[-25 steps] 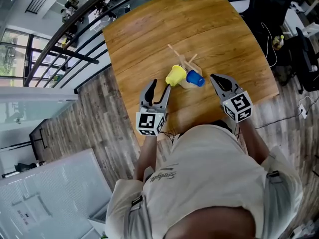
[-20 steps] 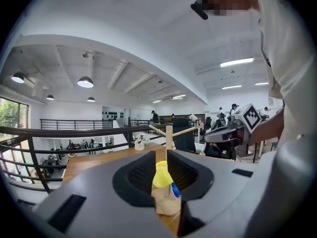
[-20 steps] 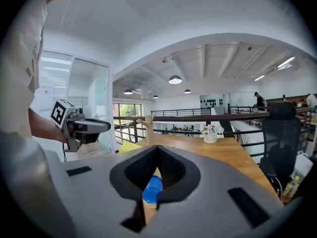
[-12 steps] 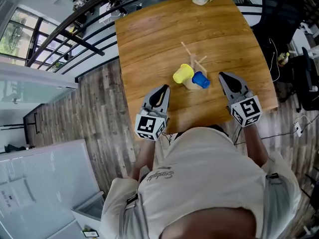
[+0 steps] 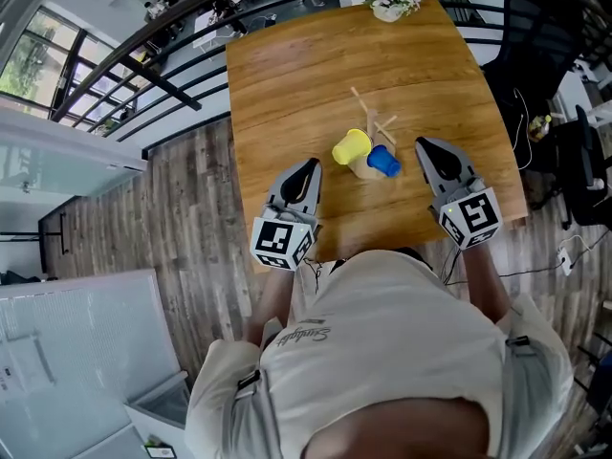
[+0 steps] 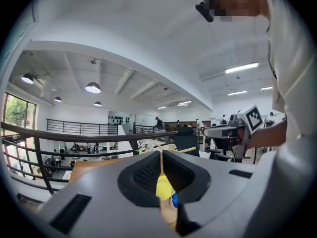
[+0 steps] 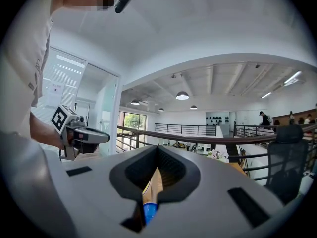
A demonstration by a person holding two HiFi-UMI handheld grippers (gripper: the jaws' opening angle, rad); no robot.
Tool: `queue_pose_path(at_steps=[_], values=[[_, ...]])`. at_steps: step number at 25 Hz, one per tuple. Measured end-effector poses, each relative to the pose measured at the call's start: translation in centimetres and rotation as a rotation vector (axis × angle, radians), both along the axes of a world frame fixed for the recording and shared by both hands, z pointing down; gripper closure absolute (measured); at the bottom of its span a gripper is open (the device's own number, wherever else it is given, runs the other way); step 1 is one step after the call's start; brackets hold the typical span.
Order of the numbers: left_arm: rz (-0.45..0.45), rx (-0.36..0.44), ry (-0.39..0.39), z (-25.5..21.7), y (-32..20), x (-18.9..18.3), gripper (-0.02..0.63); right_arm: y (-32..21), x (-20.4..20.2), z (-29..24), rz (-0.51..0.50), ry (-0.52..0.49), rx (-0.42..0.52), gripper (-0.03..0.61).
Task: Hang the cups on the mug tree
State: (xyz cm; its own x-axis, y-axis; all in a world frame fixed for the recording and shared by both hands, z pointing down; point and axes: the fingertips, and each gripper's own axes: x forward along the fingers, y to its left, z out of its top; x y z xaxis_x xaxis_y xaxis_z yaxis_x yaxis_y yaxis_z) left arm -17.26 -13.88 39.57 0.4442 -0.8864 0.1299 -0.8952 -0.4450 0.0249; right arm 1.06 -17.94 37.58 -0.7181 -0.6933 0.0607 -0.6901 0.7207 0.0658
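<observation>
- Plainly, no brand can be read: the cursive print on the person's shirt point(image 5: 306, 336) is too small to make out.
- Yellow cup point(image 5: 351, 147) and blue cup point(image 5: 383, 162) sit sideways against the mug tree point(image 5: 367, 122), mid table point(image 5: 287, 65); their insides don't show.
- Left tongs point(image 5: 309, 167) and right tongs point(image 5: 422, 144) are both closed and empty, held roughly level on either side of the cups, clear of them.

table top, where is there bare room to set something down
Bare wood on the table between the flower pot and the mug tree, and along its left edge. Crowded near the person: yellow cup and blue cup at the tree, left tool and right tool flanking it.
</observation>
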Motion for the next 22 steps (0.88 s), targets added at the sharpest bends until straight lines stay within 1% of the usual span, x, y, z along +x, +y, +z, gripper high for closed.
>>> queue_pose_path(at_steps=[6,10,22], values=[[0.007,0.044,0.019,-2.1,-0.2,0.3,0.589,-0.3,0.1,-1.6,0.012,-0.02,0.04,0.584],[0.019,0.036,0.02,-2.1,-0.4,0.5,0.589,-0.2,0.2,-1.6,0.018,-0.029,0.038,0.584],[-0.002,0.047,0.034,-2.1,-0.7,-0.2,0.589,-0.5,0.5,-1.0,0.04,-0.05,0.018,0.584]])
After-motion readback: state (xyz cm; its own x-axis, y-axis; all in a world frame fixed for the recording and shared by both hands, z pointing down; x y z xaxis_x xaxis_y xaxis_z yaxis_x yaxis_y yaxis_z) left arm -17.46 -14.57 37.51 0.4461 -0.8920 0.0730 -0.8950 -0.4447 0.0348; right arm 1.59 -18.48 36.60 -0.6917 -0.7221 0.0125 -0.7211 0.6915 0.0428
